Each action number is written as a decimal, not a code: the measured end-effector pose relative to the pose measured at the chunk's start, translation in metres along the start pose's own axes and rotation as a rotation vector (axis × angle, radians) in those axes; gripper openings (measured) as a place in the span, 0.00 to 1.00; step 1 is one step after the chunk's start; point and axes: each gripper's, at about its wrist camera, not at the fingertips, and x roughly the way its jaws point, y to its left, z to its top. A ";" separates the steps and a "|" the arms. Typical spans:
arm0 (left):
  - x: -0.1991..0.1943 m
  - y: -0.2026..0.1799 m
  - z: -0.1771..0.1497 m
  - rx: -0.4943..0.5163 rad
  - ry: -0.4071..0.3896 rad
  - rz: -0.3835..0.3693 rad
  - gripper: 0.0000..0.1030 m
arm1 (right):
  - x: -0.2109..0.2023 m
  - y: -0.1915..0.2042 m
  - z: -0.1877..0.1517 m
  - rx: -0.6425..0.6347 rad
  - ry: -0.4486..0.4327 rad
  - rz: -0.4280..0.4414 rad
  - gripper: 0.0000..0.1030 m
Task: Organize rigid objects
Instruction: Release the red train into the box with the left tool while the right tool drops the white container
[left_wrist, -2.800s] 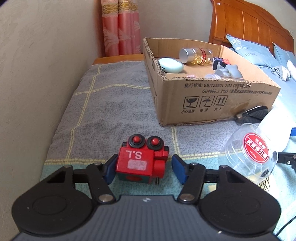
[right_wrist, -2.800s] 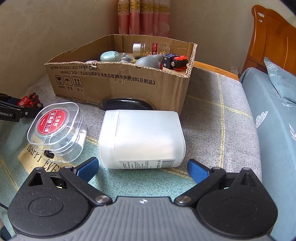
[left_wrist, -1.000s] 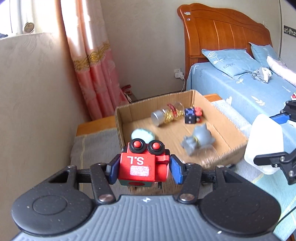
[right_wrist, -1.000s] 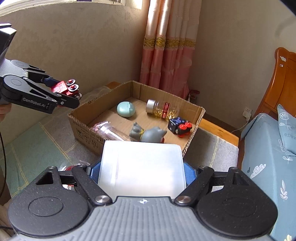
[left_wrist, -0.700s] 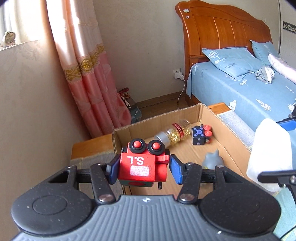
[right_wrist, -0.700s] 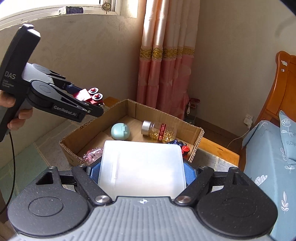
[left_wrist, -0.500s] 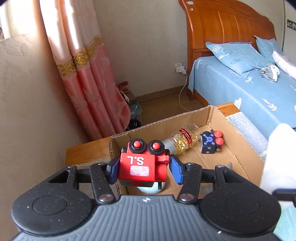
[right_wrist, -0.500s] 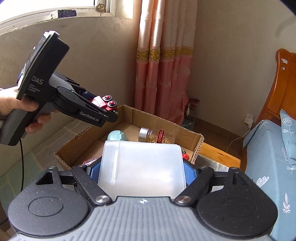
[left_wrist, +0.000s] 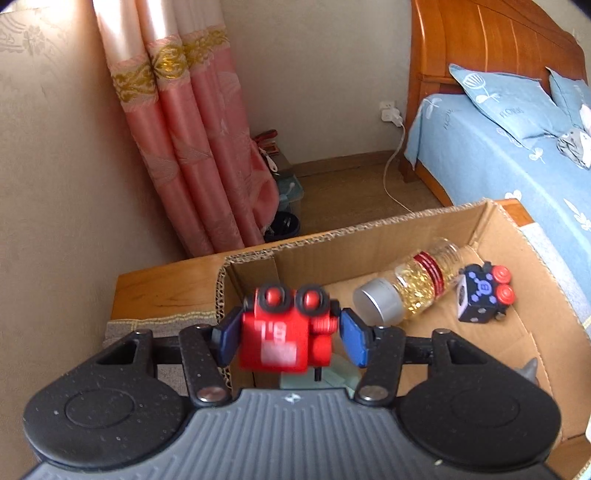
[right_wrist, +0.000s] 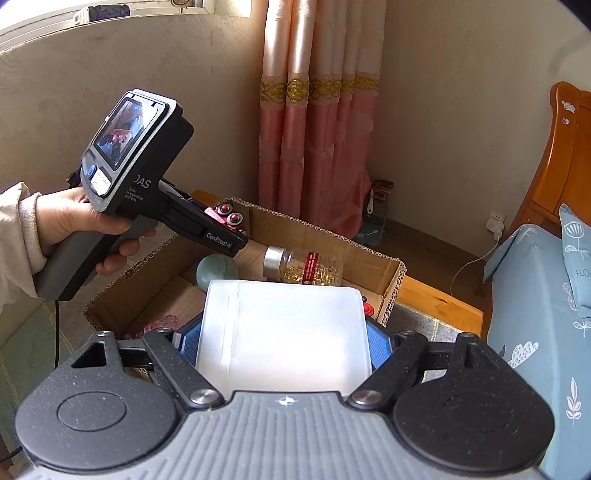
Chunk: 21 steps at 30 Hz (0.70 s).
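Over the cardboard box (left_wrist: 498, 229), you hold the left gripper (left_wrist: 288, 334) at its near-left corner, and its jaws have just been opening: the blue pads (left_wrist: 352, 338) now stand clear of the red toy robot (left_wrist: 286, 332), which hangs blurred between them (a sign, most likely, that it is dropping rather than held). The release point makes sense, since the toy sits above the box's open floor, just inside the wall at 9 o'clock from the capsule bottle (left_wrist: 410, 288).

That bottle lies on its side near the far wall, silver cap toward 8 o'clock, with the dark-blue fidget cube (left_wrist: 484, 297) just beside it at 3 o'clock. A mint-green round case (right_wrist: 217, 271) rests below the left gripper's nose, so the toy may land on or beside it.

Your right gripper (right_wrist: 282, 347) is clenched on the white plastic container (right_wrist: 284, 328), both blue pads pressed flat against its sides. You keep it waiting short of the box's near edge, at 6 o'clock from the bottle, apparently to let the left hand (right_wrist: 79, 225) finish first (the two tools would otherwise crowd the same opening). The container's width fills the jaws, so a level carry looks the safest way in.
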 end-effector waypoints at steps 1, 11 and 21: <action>-0.001 0.001 0.000 -0.006 -0.007 -0.007 0.67 | 0.002 0.000 0.001 0.002 0.003 -0.001 0.84; -0.059 0.014 -0.005 -0.039 -0.097 0.040 0.90 | 0.033 0.001 0.019 0.009 0.032 0.023 0.84; -0.115 0.037 -0.031 -0.113 -0.163 0.077 0.90 | 0.068 0.019 0.048 -0.006 0.050 0.044 0.84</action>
